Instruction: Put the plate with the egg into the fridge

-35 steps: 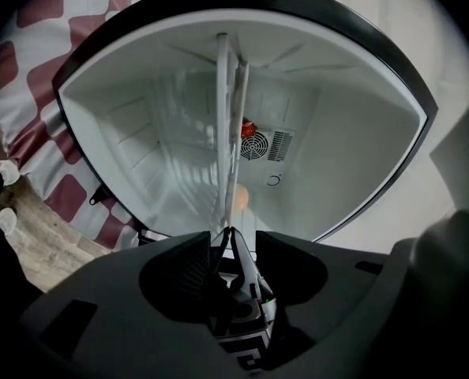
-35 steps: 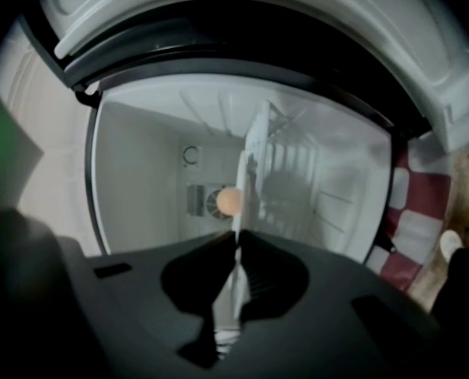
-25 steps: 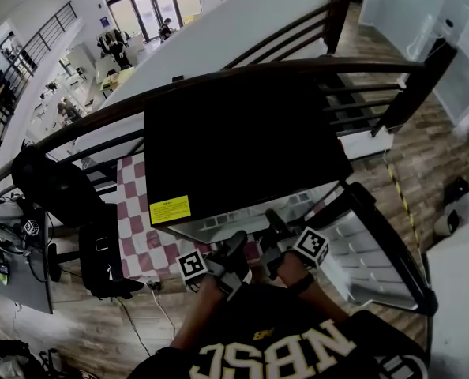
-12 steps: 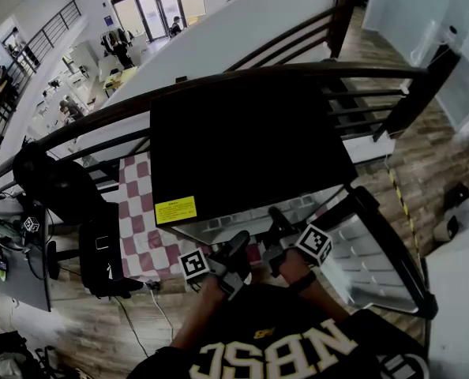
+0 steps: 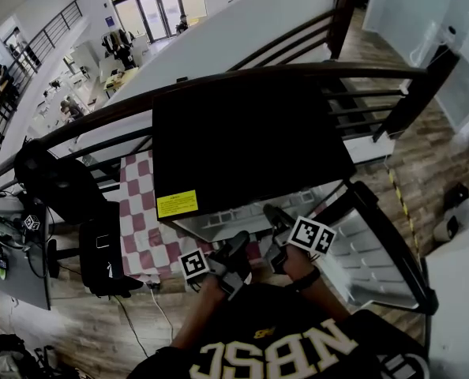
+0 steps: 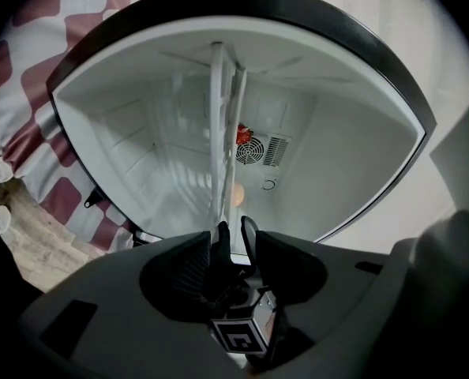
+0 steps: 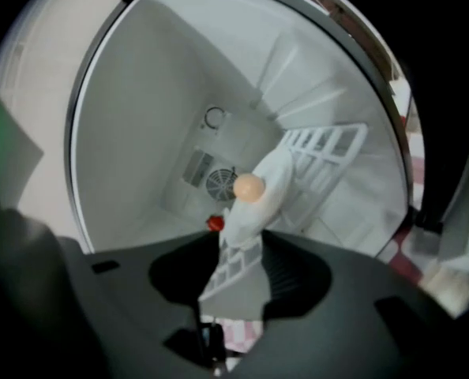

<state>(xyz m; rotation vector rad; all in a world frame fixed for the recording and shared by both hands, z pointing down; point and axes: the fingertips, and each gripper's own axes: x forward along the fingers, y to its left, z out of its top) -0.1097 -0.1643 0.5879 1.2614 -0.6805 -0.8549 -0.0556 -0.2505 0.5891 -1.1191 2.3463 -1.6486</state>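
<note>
- Right gripper (image 7: pixel 242 255): rolled sideways, tipped slightly down. Its jaws have just been opening and stand apart, freeing the plate (image 7: pixel 260 204), whose near rim lies between them.
- Left gripper (image 6: pixel 234 239): level, jaws nearly together at the rack (image 6: pixel 223 133) edge, probably steadying it.
- The plate, egg (image 7: pixel 249 186) aboard, rests on that rack inside the fridge (image 5: pixel 242 140).

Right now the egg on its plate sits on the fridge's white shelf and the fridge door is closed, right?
No: the fridge door is open, as the head view shows. The egg on its plate does sit on the white shelf.
</note>
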